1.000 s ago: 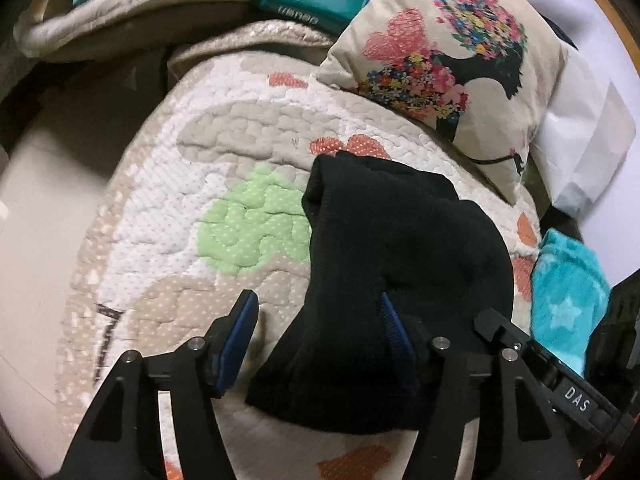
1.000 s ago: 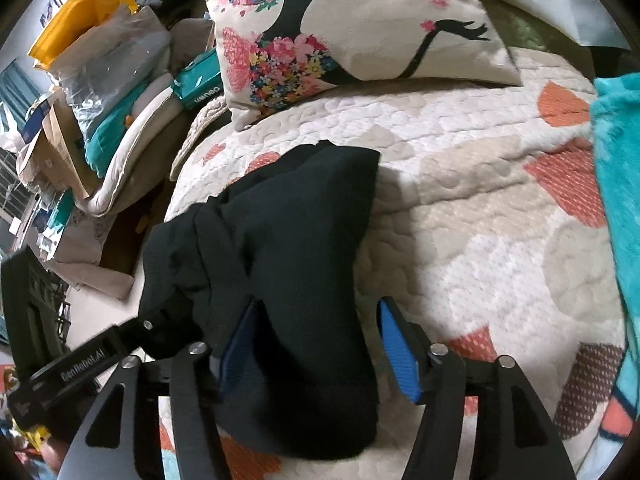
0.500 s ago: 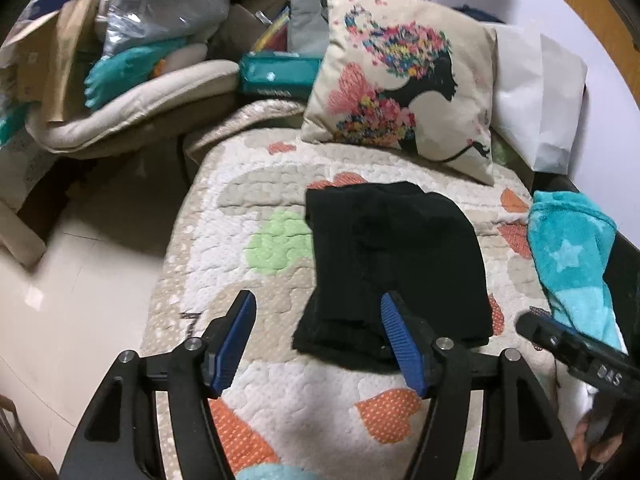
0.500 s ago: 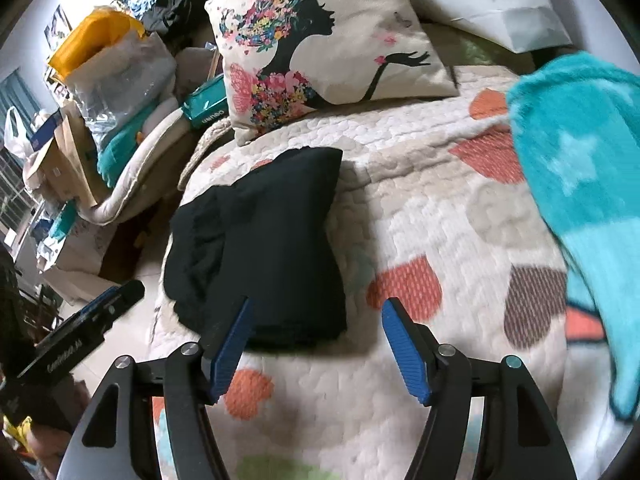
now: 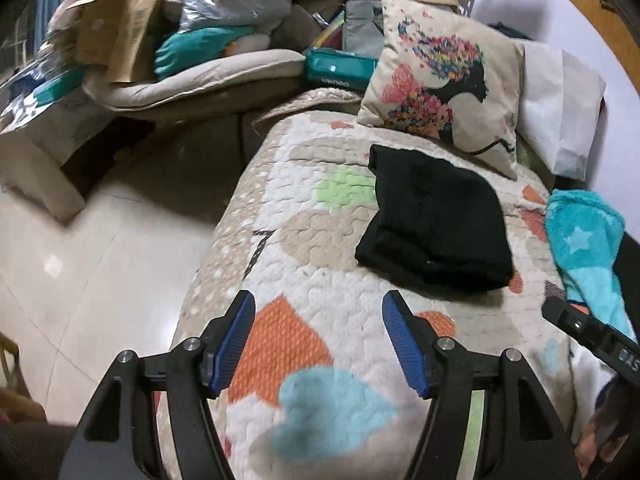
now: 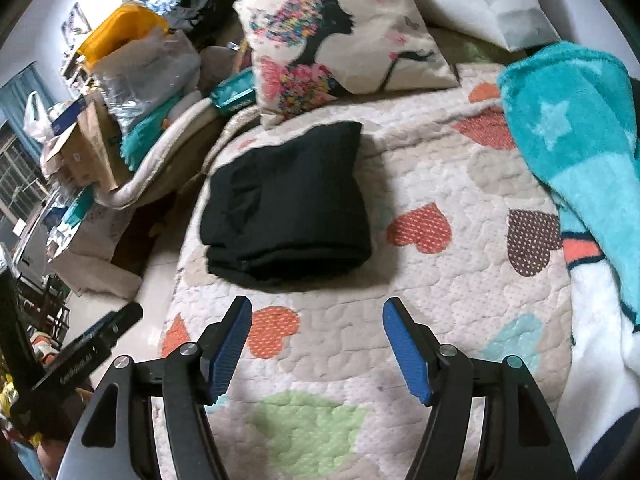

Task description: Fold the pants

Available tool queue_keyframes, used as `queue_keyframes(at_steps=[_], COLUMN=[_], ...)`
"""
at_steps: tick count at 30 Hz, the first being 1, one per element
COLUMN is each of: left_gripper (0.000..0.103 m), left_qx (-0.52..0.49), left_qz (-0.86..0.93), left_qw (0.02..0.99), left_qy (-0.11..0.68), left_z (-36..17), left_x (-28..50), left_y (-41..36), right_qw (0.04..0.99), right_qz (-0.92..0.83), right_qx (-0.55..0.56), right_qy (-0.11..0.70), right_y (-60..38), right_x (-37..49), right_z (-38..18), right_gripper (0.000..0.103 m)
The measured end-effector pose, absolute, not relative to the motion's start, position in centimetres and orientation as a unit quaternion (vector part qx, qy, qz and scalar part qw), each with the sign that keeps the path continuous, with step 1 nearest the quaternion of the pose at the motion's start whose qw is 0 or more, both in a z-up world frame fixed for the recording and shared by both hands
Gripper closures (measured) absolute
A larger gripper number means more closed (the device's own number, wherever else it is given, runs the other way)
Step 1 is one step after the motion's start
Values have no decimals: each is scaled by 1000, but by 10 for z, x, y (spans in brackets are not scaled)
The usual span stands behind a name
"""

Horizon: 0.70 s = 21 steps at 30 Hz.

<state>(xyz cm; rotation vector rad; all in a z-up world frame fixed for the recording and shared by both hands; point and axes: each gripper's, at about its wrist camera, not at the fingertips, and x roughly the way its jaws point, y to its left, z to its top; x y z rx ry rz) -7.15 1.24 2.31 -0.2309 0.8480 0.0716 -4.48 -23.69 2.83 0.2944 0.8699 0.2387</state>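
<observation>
Both tools have drawn back from the folded black pants (image 5: 436, 224), a soft thick rectangle.

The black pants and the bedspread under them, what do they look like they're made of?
The black pants, folded into a thick stack, look like a soft matte knit or fleece: no sheen, rounded bulky fold edges; exact fibre unclear. The bedspread looks like quilted cotton-type fabric: puffy stitched pebble pattern with dotted heart patches, dull finish.

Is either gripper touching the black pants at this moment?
Apart. In each wrist view, bare quilt shows between the open fingers and the folded pants: left gripper, right gripper.
</observation>
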Motion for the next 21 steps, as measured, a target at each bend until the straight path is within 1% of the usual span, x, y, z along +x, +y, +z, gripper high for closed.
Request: queue_keyframes(at_steps=[7,12,16,21], left_gripper=[37,29,28,27], left_qx=[-91,-73,-51,-42], left_qz=[32,27,22,15], left_qw=[914,932,944,947], left_qy=[393,353,326,318], left_z=[57,91,111,123], left_x=[-111,-132,-146,-154], left_y=[1,-13,-27,-35], right_qw=[910,927,942,952], right_qz=[127,124,118,117], right_qx=[124,104,77,60], right_qy=[374,339,306,277], right_y=[-228,-226,-222,-219], right_x=[-74,-96,-115,-130], right_z=[52,69,83,94], right_gripper=[30,29,27,25])
